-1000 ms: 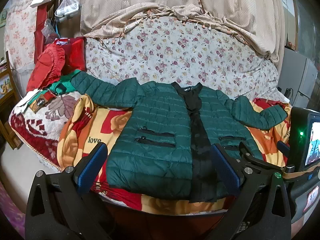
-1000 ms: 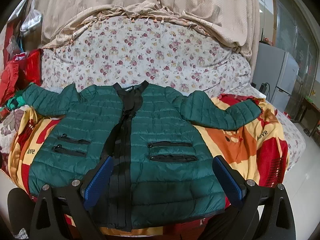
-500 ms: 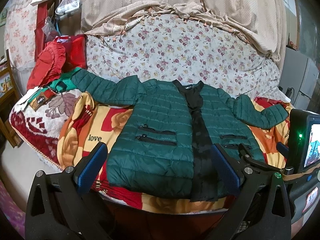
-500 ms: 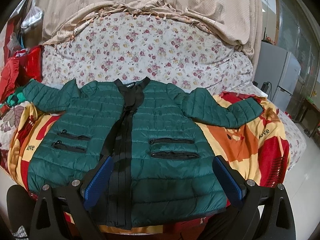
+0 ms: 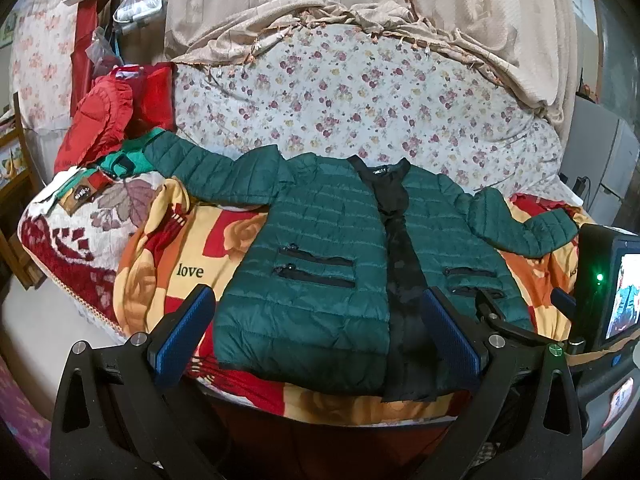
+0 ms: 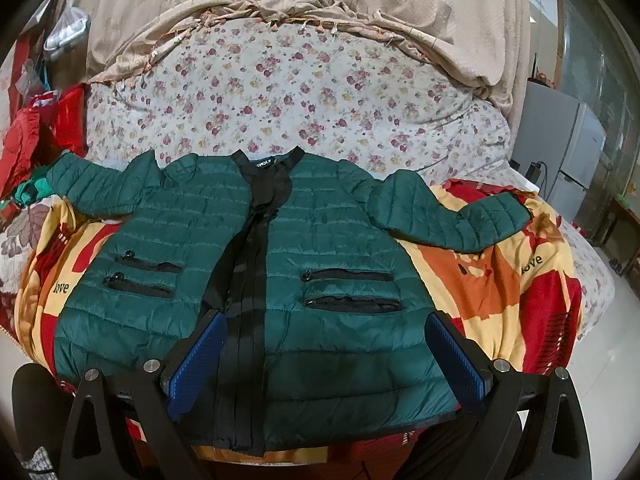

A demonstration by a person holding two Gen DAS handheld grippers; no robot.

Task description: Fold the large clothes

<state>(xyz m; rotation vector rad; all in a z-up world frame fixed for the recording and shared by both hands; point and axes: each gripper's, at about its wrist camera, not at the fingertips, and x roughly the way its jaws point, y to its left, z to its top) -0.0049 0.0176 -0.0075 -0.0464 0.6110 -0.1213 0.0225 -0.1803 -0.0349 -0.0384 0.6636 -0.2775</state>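
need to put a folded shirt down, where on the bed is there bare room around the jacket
Free: the floral sheet behind the green jacket, up to the beige drape; and the orange-red blanket right of the jacket, below its right sleeve. A narrower strip by the "love" print. Crowded: the far left corner, piled with red clothes.

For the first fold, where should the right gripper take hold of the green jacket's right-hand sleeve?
Probably at the cuff, coming in from the outer right side. The sleeve lies flat and spread away from the green jacket body on the blanket, so its free end lifts easily and can swing across the front.
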